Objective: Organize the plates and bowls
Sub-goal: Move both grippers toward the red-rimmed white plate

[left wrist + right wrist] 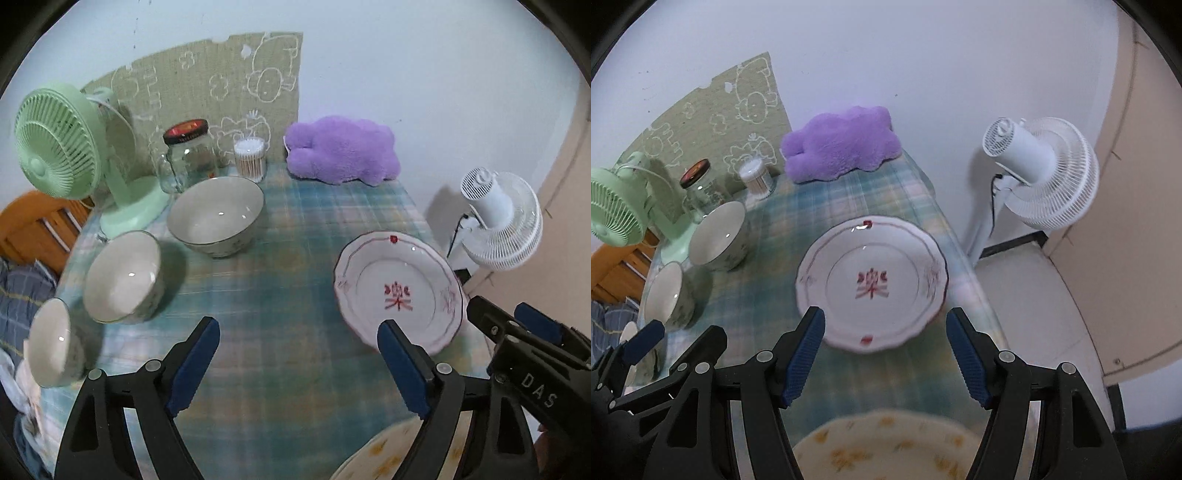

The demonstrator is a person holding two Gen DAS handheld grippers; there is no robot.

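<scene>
1. State: right gripper [885,350] has its jaws wide apart w/ nothing between them, hovering above the near rim of the red-patterned plate [871,284]. Left gripper [297,363] is also spread and empty, over bare cloth mid-table.
2. Where things are: the red-patterned plate sits flat near the table's [288,280] right edge. The yellow-flower plate [886,446] lies at the near edge, partly under the right gripper. Three bowls line the left edge: big bowl [216,216] toward the far left corner, mid bowl [123,277], small bowl [51,341] nearest.
3. Likely step (judgement): grab the red plate to stack w/ the other plate.
4. To do it well: the rim is thin and lies flat, so come in low, nearly level w/ the cloth, one finger under the lip, one on top.
5. Grip the near rim, not the centre; squeeze firmly, glazed surface prob. slippery.
6. Lift w/ a slight tilt, keep it clear of the right table edge; a slip there means the floor.
7. Keep the left gripper out of the path, ready for the bowls.
</scene>
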